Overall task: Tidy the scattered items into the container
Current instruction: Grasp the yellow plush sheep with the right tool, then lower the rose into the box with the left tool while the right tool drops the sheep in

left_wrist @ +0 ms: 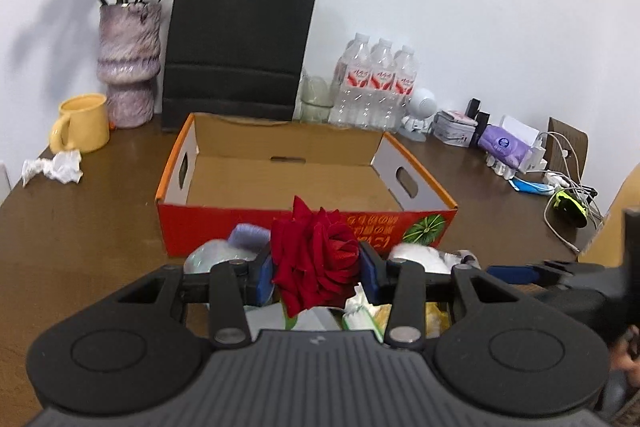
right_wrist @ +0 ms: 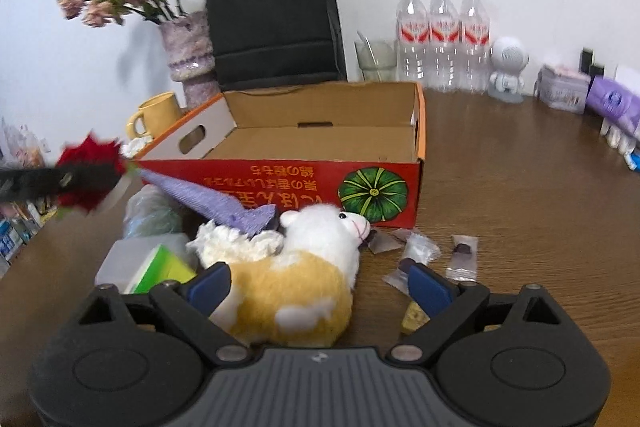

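Observation:
My left gripper (left_wrist: 316, 269) is shut on a red rose (left_wrist: 316, 259) and holds it above the pile of items, in front of the open cardboard box (left_wrist: 304, 223). The box is red outside with an orange rim; nothing shows inside it (right_wrist: 324, 141). The rose also shows at the left of the right wrist view (right_wrist: 86, 157). My right gripper (right_wrist: 320, 285) is open, its jaws on either side of a yellow-and-white plush toy (right_wrist: 296, 267) lying on the table. A purple knitted cone (right_wrist: 208, 197) leans over the plush. Small clear wrapped sweets (right_wrist: 462, 257) lie right of it.
A green-and-white packet (right_wrist: 156, 269) and a plastic bag (right_wrist: 150, 213) lie left of the plush. Behind the box stand a black paper bag (left_wrist: 240, 43), a vase of dried flowers (left_wrist: 128, 63), a yellow mug (left_wrist: 82, 123), water bottles (left_wrist: 376, 83). Crumpled tissue (left_wrist: 54, 167) lies left; cables (left_wrist: 560, 183) right.

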Demonstrator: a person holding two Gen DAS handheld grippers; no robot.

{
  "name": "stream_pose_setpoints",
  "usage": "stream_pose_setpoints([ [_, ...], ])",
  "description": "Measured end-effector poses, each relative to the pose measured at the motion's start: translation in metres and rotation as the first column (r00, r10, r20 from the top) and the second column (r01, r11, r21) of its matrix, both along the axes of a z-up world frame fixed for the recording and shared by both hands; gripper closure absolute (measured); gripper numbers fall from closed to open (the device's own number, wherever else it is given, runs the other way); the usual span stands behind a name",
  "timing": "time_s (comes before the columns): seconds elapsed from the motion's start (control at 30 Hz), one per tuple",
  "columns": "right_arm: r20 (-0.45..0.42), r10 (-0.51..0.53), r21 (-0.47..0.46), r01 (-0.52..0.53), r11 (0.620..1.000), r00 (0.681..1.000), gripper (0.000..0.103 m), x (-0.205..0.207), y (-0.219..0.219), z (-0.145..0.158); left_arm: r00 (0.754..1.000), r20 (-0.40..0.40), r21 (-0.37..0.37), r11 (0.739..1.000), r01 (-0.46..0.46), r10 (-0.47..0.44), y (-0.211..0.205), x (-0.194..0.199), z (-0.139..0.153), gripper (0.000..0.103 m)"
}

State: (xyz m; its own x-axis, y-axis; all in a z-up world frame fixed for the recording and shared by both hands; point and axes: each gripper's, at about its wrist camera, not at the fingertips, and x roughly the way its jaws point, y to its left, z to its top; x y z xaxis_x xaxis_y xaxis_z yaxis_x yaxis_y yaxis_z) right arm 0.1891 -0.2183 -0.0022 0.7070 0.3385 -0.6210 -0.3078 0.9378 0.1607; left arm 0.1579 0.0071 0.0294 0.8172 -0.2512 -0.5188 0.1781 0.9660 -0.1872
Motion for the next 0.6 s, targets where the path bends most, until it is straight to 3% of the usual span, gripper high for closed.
stream_pose_setpoints([
  [0.07,-0.060,-0.009,0.004,0.009,1.000,0.998,0.017,0.019,0.005,-0.008,1.000,-0.001,-0.004,1.000,-0.004,0.004,0.003,-0.003,-0.001,0.061],
  [0.13,-0.111,0.008,0.068,0.000,0.998,0.994,0.018,0.027,0.003,-0.013,1.000,0.002,-0.003,1.000,-0.008,0.008,0.007,-0.005,0.000,0.061],
  [0.27,-0.165,0.038,0.134,-0.016,0.991,0.985,0.021,0.031,-0.002,-0.019,1.000,0.001,-0.009,1.000,-0.010,0.010,0.011,-0.006,0.000,0.061],
  [0.33,-0.207,0.057,0.205,-0.014,0.979,0.977,0.028,0.036,-0.009,-0.024,1.000,-0.003,-0.018,1.000,-0.008,0.008,0.011,-0.006,-0.002,0.061],
  [0.37,-0.225,0.079,0.259,-0.019,0.966,0.971,0.042,0.039,-0.013,-0.028,1.000,-0.005,-0.023,1.000,-0.007,0.007,0.011,-0.007,-0.002,0.061],
  [0.43,-0.255,0.098,0.349,-0.003,0.937,0.962,0.046,0.042,-0.021,-0.033,1.000,-0.009,-0.031,1.000,-0.006,0.005,0.011,-0.009,-0.004,0.061],
  [0.6,-0.209,0.075,0.387,0.012,0.922,0.975,0.055,0.031,-0.026,-0.027,1.000,-0.007,-0.036,0.999,-0.016,0.016,0.015,-0.015,-0.002,0.061],
])
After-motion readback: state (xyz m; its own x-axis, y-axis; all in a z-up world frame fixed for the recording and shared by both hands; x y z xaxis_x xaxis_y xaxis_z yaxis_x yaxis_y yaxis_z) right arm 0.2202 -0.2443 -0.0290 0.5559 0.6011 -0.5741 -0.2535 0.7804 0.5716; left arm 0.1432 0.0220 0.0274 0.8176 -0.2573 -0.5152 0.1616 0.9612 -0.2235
